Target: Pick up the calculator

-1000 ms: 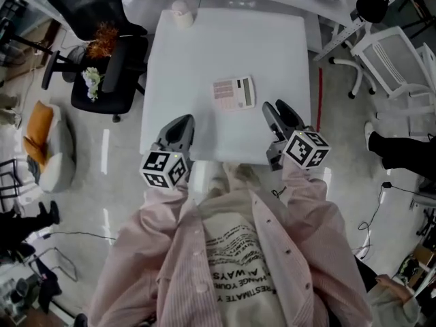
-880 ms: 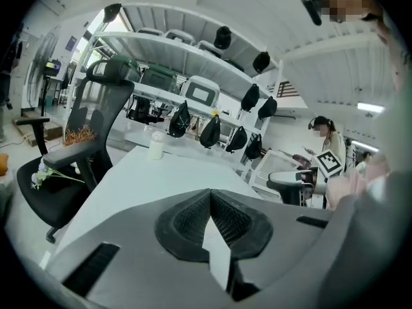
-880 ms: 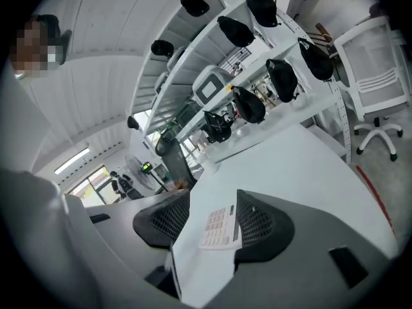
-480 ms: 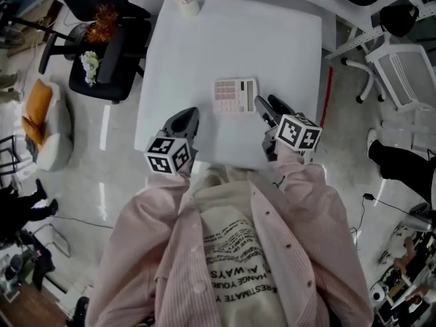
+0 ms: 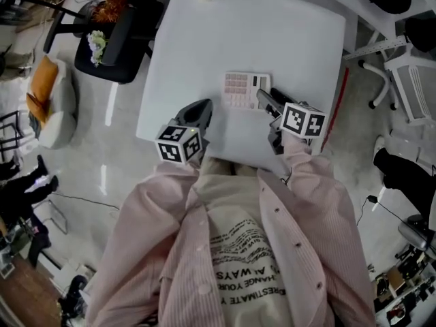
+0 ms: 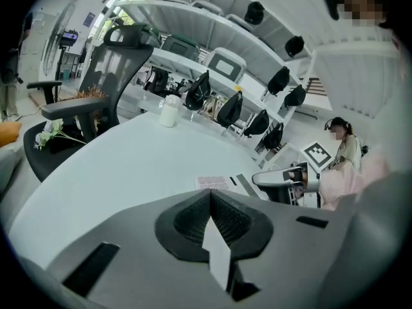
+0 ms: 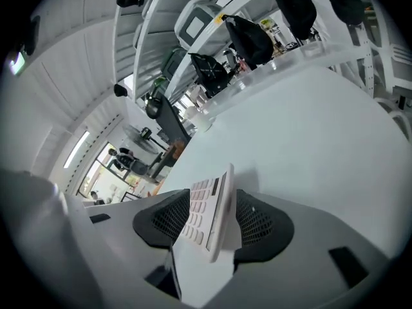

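Right gripper (image 7: 212,219) pinching the white calculator (image 7: 207,205) edge-on between its ribbed pads, calculator sitting on the white table (image 5: 272,39) near the person's side, left gripper (image 6: 209,221) hovering just beside it, jaws pressed together, gripping nothing.

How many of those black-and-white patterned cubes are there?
2. One cube sits on the left gripper, by the table's near edge; the other on the right gripper, whose jaws grip the calculator. None seems hidden.
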Tool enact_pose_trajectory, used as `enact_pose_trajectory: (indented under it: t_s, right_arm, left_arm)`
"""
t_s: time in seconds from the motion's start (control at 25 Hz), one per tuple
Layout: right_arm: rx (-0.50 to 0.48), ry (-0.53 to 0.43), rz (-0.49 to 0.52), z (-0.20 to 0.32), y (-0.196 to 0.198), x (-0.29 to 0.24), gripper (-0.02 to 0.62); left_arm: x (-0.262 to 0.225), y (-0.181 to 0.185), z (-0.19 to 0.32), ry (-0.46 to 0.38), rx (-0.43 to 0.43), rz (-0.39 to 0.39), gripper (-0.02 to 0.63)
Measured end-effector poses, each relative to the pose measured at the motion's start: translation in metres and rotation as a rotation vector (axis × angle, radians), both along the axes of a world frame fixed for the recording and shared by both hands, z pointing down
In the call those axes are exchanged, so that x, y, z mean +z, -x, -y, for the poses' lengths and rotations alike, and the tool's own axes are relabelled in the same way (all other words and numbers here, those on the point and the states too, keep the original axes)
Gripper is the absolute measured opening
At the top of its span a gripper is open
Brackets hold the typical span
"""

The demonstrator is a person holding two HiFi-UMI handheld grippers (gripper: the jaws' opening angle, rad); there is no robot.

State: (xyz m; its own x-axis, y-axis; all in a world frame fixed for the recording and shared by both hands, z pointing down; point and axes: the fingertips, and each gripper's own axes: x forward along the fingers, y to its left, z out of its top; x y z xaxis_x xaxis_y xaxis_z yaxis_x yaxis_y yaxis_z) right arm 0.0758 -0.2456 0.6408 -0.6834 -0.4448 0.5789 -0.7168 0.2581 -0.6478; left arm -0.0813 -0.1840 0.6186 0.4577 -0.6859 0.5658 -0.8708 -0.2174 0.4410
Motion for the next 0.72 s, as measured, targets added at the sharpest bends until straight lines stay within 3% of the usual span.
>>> enact_pose_trajectory:
  t_s: [0.72]
  right_arm:
    - [-0.097, 0.156, 0.001, -0.003, 0.031, 0.031, 0.196]
  left_arm:
    - [0.022, 0.005, 0.002, 0.048, -0.025, -0.027, 0.002]
